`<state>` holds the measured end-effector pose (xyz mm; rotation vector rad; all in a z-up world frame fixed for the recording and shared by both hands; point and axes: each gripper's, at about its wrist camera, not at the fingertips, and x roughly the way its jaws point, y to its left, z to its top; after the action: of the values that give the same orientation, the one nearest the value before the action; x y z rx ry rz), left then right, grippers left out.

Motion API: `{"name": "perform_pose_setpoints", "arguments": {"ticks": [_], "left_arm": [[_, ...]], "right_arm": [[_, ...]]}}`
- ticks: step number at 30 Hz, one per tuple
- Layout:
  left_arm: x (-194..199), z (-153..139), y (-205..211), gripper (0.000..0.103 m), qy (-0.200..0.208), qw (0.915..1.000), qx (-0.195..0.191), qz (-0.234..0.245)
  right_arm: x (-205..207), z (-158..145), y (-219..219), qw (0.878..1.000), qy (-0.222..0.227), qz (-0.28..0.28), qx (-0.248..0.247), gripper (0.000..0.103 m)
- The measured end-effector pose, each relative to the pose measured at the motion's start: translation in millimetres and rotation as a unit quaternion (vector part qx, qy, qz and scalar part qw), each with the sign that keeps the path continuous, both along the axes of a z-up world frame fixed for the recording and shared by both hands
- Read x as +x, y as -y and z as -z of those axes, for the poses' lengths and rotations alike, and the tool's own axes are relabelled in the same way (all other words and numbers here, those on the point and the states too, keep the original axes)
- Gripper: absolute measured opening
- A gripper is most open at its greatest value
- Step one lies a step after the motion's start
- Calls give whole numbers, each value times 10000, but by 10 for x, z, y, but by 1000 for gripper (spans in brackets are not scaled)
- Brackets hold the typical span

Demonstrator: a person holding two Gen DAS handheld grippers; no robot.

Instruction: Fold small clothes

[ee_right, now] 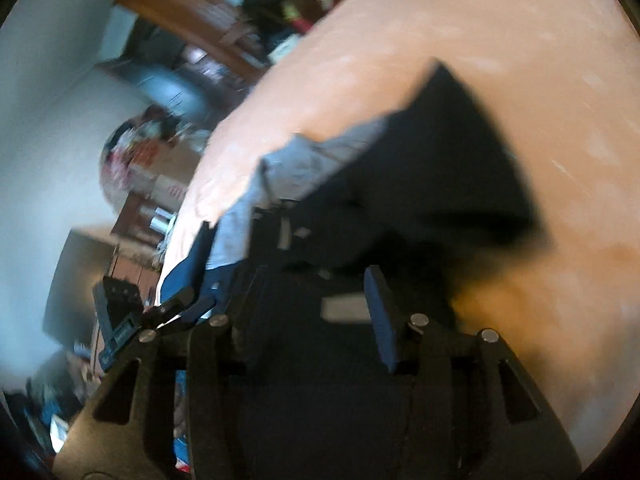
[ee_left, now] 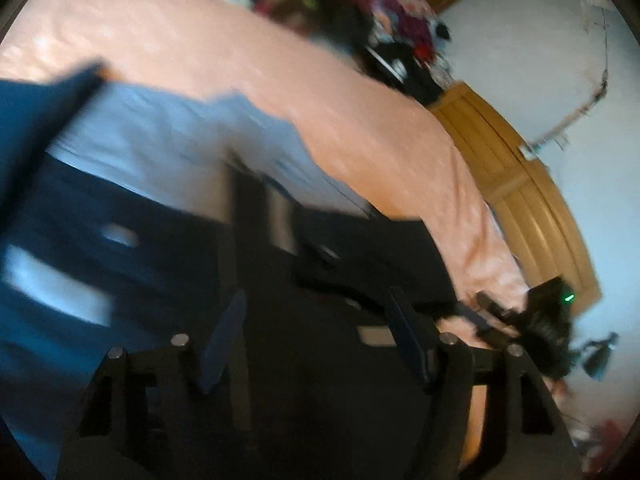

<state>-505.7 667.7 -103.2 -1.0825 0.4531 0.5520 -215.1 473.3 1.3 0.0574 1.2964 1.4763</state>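
Left wrist view, blurred by motion, is mostly filled by a wide bed under a peach bedspread (ee_left: pixel 180 32), and I see the same bedspread (ee_right: pixel 500 20) across the right wrist view. Beyond it, a white wall (ee_left: pixel 520 40) and a wooden bed frame (ee_left: pixel 520 184) curve down the right side. A heap of dark and red clothes (ee_left: pixel 384 12) sits at the far edge of the bed.

Lying on the bedspread is the garment I am working on: a dark navy piece (ee_left: pixel 132 240) with a pale blue-grey layer (ee_left: pixel 168 132) showing above it. In the right wrist view the same dark garment (ee_right: pixel 440 168) rises to a pointed corner, with the pale layer (ee_right: pixel 304 164) along its left edge.

My left gripper (ee_left: pixel 316 340) points into the dark cloth. Its fingers (ee_left: pixel 222 340) stand spread apart, with fabric between and under them; I cannot tell whether they pinch it.

My right gripper (ee_right: pixel 316 316) also sits over the dark cloth, its fingers (ee_right: pixel 382 316) apart. Whether it holds any fabric is lost in the blur. At the lower left of that view, the other gripper's tips (ee_right: pixel 180 308) are visible near the navy edge.
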Motion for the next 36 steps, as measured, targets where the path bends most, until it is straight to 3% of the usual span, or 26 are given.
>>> {"name": "perform_pose_setpoints", "arguments": {"ticks": [4,7,13,15,16,17,19,22,24,26,30,33,36], "left_arm": [[507,279,-4,72,55,9986,-459,261],[681,436,-59,75,-56,9979,-650,-27],[939,547,-161,76,-168,9966,-674,-447],[1020,556,-202,69,-248,9965,-581,-555],[1055,564,-231,53,-204,9967,-562,-545],[1065,581,-257,8,-87,9967,-629,-499],[963,465,-288,2,122,9967,-494,-632],[550,24,-303,3,330,9944,230,-980],[99,-235,-399,3,230,9877,720,-1370],[-284,-298,-487,2,53,9809,874,-1739],[-849,-7,-715,2,-520,9748,481,-2114],[-998,305,-785,2,-639,9765,64,-2057],[-1031,439,-758,4,-698,9759,35,-2067]], "right_arm": [[27,175,104,9996,-183,174,-138,47],[38,216,89,9996,-155,119,-184,48],[68,320,136,9998,-125,-23,-155,48],[70,339,138,9998,-127,-37,-146,48],[69,322,143,9999,-93,-23,-140,48],[57,324,159,9999,-70,-25,-123,48],[39,244,197,10000,41,-39,-37,48],[0,157,239,9997,216,-92,91,48],[-28,105,241,9994,303,-152,116,48],[-57,91,232,9991,355,-192,137,48],[-87,159,131,9992,351,-171,81,48],[-135,196,-57,9982,560,-236,2,47],[-169,220,-289,9958,862,-314,-54,47]]}}
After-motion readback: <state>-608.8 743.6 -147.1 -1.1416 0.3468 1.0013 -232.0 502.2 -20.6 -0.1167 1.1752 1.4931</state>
